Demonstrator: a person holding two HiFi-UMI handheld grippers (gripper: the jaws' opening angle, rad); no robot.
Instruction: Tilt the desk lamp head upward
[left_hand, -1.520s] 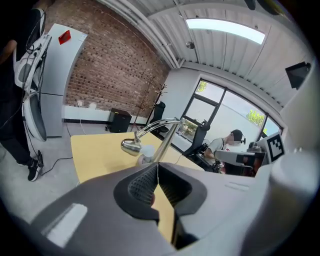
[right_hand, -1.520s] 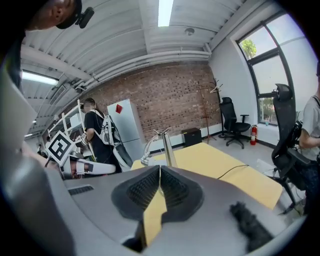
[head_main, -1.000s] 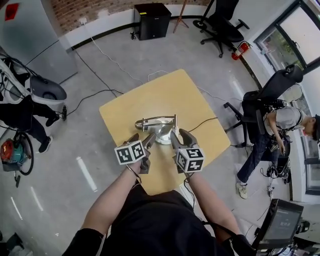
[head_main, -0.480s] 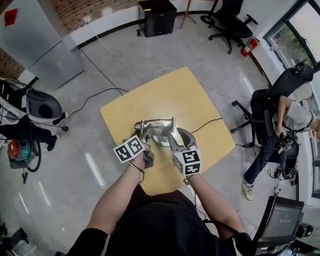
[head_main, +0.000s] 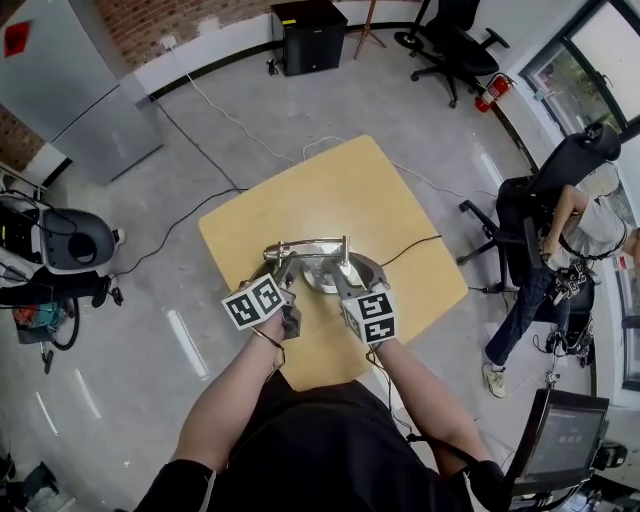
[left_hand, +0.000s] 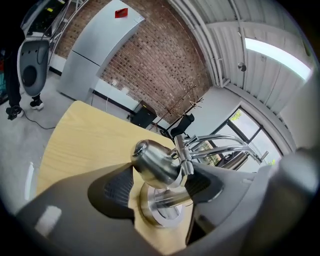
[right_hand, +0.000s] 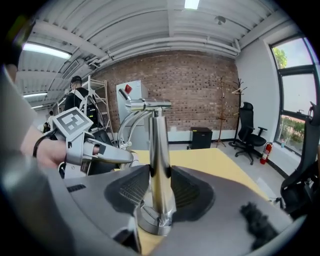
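lamp: the chrome desk lamp (head_main: 322, 262) stood on a square pale-wood table (head_main: 330, 180), toward the edge nearest me, with its round base (right_hand: 154, 222) flat on the top.
lamp head: the rounded chrome lamp head (left_hand: 154, 162) sat at the left end of the thin twin-rod arm (head_main: 312, 242), above the table and left of the base.
left gripper (left_hand: 161, 170): I saw its jaws just close in. The tips lay against both sides of the lamp head, which was caught near the tips rather than deep on the pads.
right gripper (right_hand: 157, 172): its jaws had just narrowed too. They were clamped on the upright chrome post (right_hand: 159, 145) low down, just above the base, with pads touching on both sides.
spacing: the grippers were side by side, close but apart, both angled downward away from me.
cord: a black cable (head_main: 410, 245) ran from the lamp toward the table's right edge.
floor: a person (head_main: 575, 240) sat well right of the table.
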